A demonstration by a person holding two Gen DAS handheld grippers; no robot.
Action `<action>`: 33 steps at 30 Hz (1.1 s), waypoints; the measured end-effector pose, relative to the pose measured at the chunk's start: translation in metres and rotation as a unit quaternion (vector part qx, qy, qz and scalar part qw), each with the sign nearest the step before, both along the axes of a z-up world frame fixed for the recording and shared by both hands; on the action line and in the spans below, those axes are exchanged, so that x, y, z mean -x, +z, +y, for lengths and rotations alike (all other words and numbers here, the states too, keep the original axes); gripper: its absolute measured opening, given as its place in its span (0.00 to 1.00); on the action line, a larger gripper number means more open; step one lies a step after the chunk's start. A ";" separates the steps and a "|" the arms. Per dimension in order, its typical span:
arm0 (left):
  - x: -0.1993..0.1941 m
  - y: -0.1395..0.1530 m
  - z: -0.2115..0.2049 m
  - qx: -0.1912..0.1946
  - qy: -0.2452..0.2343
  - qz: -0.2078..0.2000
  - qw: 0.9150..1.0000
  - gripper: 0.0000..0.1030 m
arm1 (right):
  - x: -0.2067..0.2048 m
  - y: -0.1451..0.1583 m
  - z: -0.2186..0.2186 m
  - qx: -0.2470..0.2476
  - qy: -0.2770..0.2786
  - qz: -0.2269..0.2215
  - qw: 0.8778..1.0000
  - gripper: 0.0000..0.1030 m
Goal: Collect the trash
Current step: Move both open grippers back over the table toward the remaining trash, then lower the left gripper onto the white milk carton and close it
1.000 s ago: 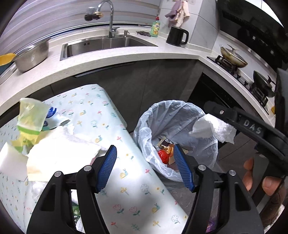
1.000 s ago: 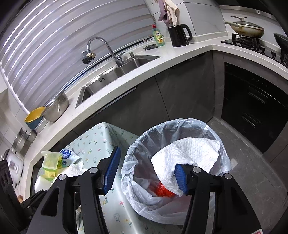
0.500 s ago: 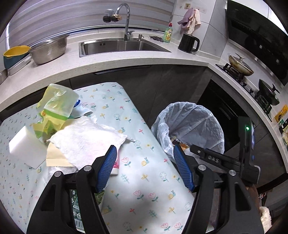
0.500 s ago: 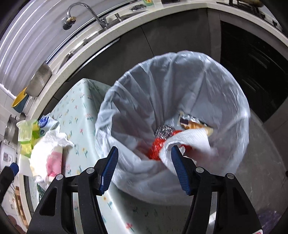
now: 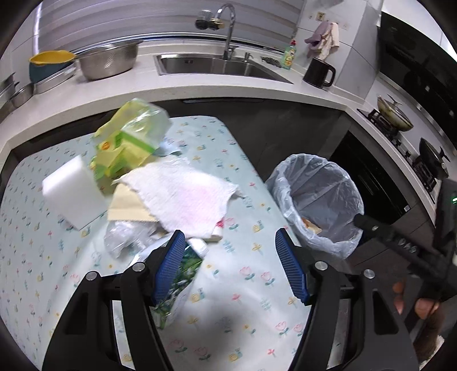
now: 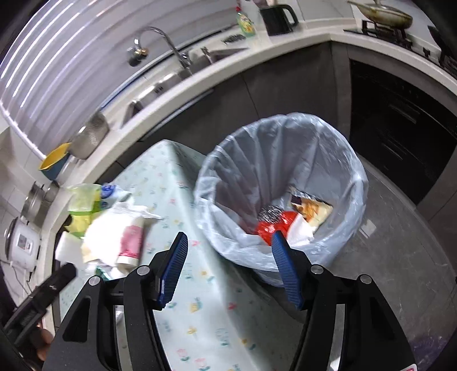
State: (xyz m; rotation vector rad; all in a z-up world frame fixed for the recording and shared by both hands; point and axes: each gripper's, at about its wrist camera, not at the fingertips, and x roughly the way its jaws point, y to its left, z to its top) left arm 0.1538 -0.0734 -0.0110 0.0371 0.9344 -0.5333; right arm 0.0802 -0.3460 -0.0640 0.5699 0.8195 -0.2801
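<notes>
A kitchen corner, with a flowered bench point(image 5: 234, 285) set below the sink. The left tool point(image 5: 228, 265) hangs open and empty over the bench, likely lining up on the litter at its 11 o'clock. There lies a crumpled white towel point(image 5: 185, 199), faintly pink, atop wrappers. The right tool point(image 6: 228, 268) gapes empty before the bin point(image 6: 351, 177) at its 1 o'clock, which holds scraps.

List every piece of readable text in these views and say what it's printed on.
None reads clearly.
Dish soap bottle: label too small.
Yellow-green package: print blurred.
Right gripper arm: raised lettering, illegible.
Rice cooker: panel too small.
Wall plate: marks illegible.
</notes>
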 end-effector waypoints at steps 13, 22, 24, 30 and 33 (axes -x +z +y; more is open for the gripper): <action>-0.002 -0.035 0.078 -0.011 0.071 0.040 0.997 0.76 | -0.024 0.034 0.086 0.017 0.081 -0.035 0.996 0.57; -0.010 -0.075 0.086 -0.002 0.074 0.096 0.993 0.76 | -0.037 0.021 0.123 0.017 0.108 -0.021 0.994 0.58; -0.016 -0.083 0.086 0.003 0.077 0.107 0.991 0.75 | -0.040 0.017 0.126 0.015 0.110 -0.018 0.994 0.58; -0.029 -0.093 0.081 0.018 0.072 0.121 0.990 0.72 | -0.047 0.009 0.129 0.013 0.113 -0.009 0.993 0.58; -0.033 -0.098 0.073 0.019 0.060 0.130 0.990 0.68 | -0.051 0.003 0.129 0.009 0.112 -0.004 0.994 0.58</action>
